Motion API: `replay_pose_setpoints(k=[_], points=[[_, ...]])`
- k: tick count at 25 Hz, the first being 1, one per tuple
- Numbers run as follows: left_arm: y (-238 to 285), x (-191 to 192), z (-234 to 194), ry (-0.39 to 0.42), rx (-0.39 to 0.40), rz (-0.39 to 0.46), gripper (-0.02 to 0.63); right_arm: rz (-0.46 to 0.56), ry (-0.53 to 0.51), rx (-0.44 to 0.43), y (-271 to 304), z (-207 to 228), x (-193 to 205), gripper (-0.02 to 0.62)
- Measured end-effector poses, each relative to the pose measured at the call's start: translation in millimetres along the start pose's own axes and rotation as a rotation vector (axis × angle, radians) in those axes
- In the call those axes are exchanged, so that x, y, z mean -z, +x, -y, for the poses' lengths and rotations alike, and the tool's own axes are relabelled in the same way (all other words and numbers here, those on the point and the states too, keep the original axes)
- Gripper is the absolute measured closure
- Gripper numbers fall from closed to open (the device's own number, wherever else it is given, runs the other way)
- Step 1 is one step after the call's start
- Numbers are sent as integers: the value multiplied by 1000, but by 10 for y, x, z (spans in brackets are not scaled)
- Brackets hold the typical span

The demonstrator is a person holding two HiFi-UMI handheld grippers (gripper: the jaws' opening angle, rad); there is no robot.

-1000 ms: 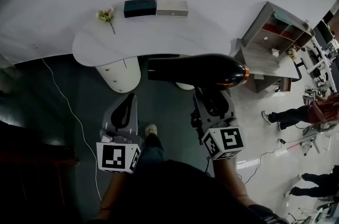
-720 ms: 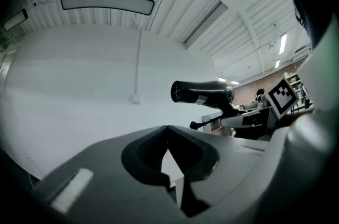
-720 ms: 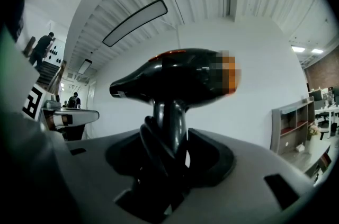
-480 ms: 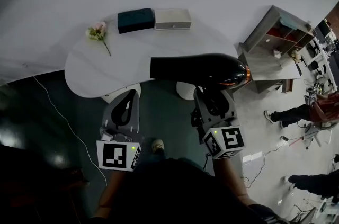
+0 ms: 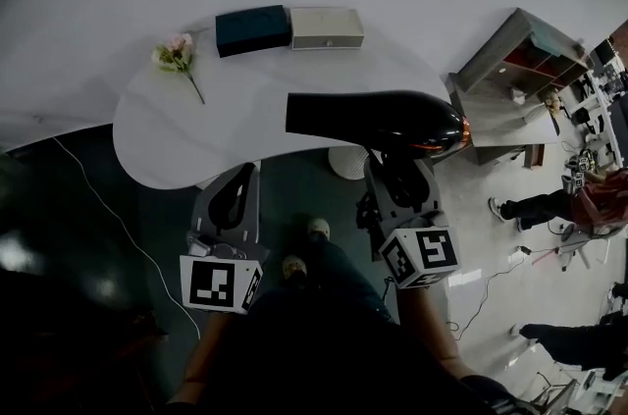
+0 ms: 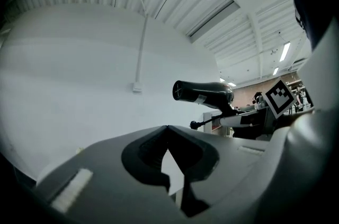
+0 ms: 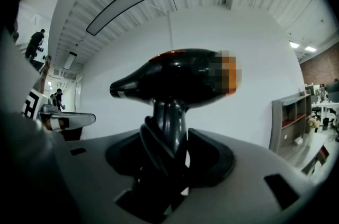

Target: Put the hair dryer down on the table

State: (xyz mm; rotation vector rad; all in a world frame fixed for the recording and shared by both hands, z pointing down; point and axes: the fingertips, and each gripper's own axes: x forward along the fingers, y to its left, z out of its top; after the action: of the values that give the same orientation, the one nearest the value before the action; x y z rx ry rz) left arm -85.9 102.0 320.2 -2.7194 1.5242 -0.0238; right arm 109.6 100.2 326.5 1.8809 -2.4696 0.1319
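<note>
Gripping hair dryer (image 5: 373,121) by its handle in right gripper (image 5: 397,176), jaws clamped | held aloft over near edge of tabletop (image 5: 186,143), toward right end, nozzle pointing left | left gripper (image 5: 234,199) closed, holding nothing

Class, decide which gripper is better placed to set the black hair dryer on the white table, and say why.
Right: the right gripper grips the black hair dryer by its handle, with the barrel above the curved white table's near edge. The left gripper is shut, empty, short of the table.
</note>
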Motion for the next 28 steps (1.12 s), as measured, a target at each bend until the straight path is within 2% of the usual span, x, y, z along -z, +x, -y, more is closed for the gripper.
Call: replay_pose_setpoints(k=[6, 11, 21, 28], points=[[-5, 7, -24, 2, -30, 6, 594, 9, 3, -27, 75, 4, 11, 376], [619, 103, -446, -9, -43, -3, 594, -4, -8, -48, 858, 134, 42, 376], [1680, 59, -963, 2, -81, 11, 594, -19, -14, -110, 2029, 488, 75, 376], [2322, 114, -1323, -2, -134, 4, 594, -46, -17, -196, 2784, 616, 164, 376]])
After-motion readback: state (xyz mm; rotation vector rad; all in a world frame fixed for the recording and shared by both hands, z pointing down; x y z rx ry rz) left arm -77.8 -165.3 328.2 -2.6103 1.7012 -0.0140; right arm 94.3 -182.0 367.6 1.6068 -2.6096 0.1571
